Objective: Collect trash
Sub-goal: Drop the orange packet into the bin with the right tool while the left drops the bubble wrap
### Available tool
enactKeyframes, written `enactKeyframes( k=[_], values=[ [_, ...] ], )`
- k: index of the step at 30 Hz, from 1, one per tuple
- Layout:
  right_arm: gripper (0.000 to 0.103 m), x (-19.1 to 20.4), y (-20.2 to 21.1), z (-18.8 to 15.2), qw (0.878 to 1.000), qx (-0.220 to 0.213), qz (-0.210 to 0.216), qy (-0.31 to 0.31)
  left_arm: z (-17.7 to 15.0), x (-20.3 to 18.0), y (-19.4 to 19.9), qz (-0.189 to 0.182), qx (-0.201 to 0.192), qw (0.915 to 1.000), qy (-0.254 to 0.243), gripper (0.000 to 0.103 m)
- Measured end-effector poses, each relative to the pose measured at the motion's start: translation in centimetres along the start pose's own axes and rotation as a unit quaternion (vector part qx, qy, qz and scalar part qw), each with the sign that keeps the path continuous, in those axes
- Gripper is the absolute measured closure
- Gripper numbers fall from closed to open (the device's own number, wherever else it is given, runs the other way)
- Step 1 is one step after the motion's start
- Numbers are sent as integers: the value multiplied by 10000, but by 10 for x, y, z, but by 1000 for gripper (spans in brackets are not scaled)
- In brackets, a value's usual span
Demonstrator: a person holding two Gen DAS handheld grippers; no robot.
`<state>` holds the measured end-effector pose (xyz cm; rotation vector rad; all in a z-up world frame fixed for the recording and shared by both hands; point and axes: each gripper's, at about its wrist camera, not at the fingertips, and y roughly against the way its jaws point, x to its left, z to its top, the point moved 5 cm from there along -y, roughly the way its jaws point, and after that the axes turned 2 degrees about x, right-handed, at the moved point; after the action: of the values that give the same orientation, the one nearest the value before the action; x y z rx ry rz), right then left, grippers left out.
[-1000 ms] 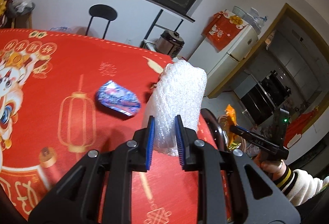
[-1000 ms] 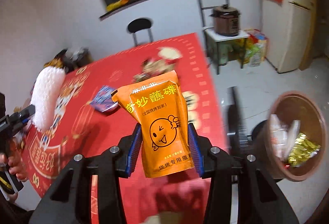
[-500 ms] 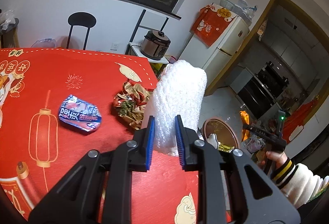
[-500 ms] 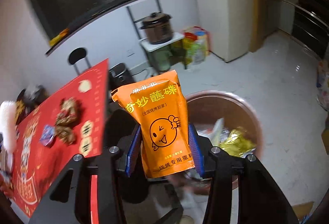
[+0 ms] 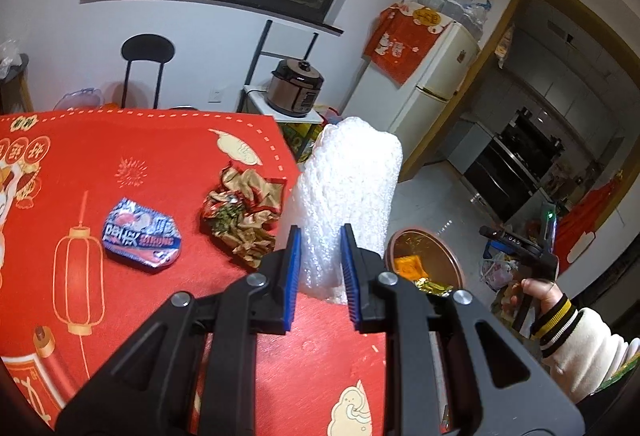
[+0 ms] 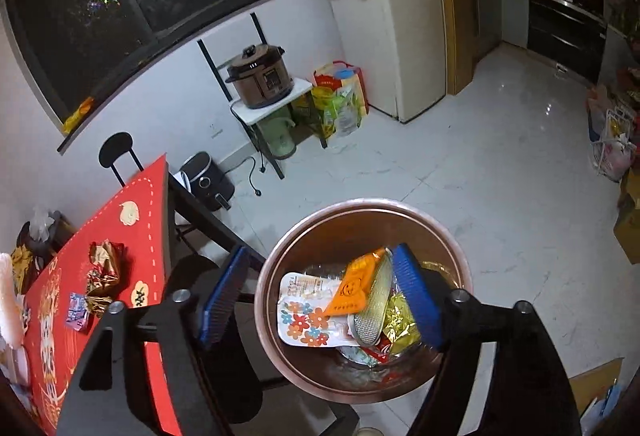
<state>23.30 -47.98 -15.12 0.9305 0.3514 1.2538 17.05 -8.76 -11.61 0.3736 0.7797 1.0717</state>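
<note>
Right gripper (image 6: 320,302): its jaws had just been opening and stood wide, with nothing between them.
Pouch (image 6: 352,288): the orange pouch, half a second before clamped in these jaws, lay in the bin (image 6: 460,260) directly below and ahead of them, on top of other wrappers.
Meaning: one piece of trash was delivered; I judged the right gripper free for the next pick.
Left gripper (image 5: 320,272): its jaws were narrow and held the lower end of the wrap (image 5: 352,191), a white roll of bubble plastic standing upright out of them.
Wrap, place: above the edge of the worktop (image 5: 160,155), not yet over the bin, which was to the right of the left jaws.
Left to do: a blue packet (image 5: 140,236) and a crumpled gold wrapper (image 5: 244,215) lay on the worktop, left of the left jaws.
Surface: a red festive cloth covered the worktop.
Room: a light tiled floor, a dark window, a fridge (image 6: 408,35), a cooker (image 6: 260,75) on a small stand, a black chair.
</note>
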Motion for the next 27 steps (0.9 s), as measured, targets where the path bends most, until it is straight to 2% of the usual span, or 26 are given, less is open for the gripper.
enactKeyframes(
  k=[2,6,15,21,27],
  values=[
    [12,3,14,2,9998,-166,-58,61,3,-8,-2,-80,4,9999,-96,80],
    [6,6,46,5,9987,-483,-112,138,9,-30,-11,-304,59,9990,-320,80],
    [5,-16,106,0,9960,-851,-248,85,14,-110,-64,-916,408,9907,-925,79],
    [5,-46,132,-16,9959,-823,-365,10,4,-182,-126,-1306,796,9804,-1244,79],
    [5,-83,143,-29,9961,-718,-503,-108,-4,-253,-182,-1539,1008,9709,-1532,77]
  ],
)
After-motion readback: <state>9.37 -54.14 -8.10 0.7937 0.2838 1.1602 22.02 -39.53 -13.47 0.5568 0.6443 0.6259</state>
